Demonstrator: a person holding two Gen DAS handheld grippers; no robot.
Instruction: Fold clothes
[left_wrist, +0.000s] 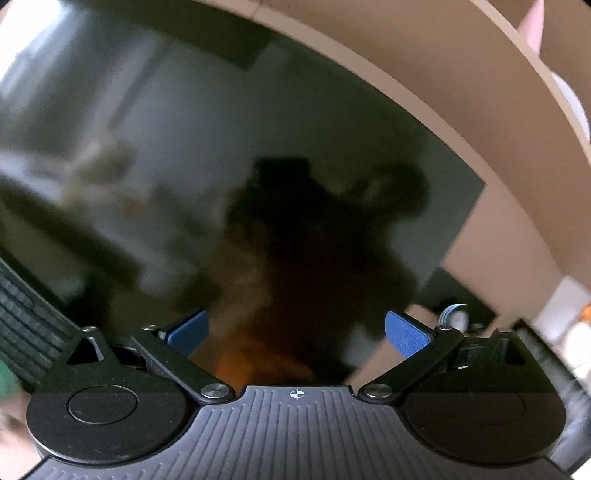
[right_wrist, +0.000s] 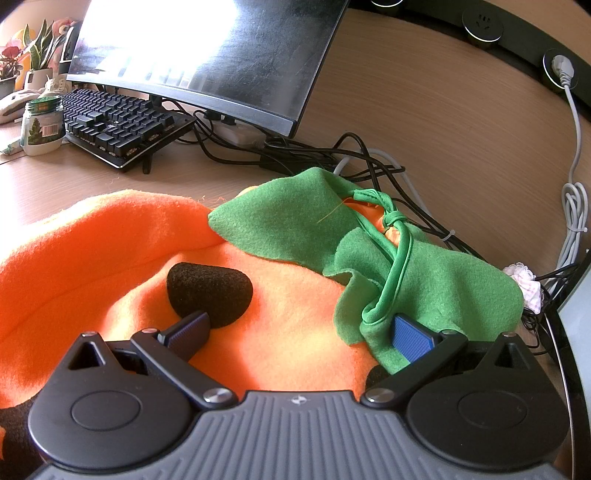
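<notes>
Right claw open over orange garment, green collar centre-right; left claw open, facing monitor.

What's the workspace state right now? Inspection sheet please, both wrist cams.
Surface: wooden desk, mostly covered by fabric.
Job's things: orange fleece garment with black patch, green collar and knotted green tie, unfolded.
Clutter: keyboard, jar, potted plants.
Grippers: right gripper open over the garment; left gripper open, facing the monitor, holding nothing.
Cables: black tangle behind collar; white cable plugged into desk socket.
Surroundings: monitor glare; left view blurred.
</notes>
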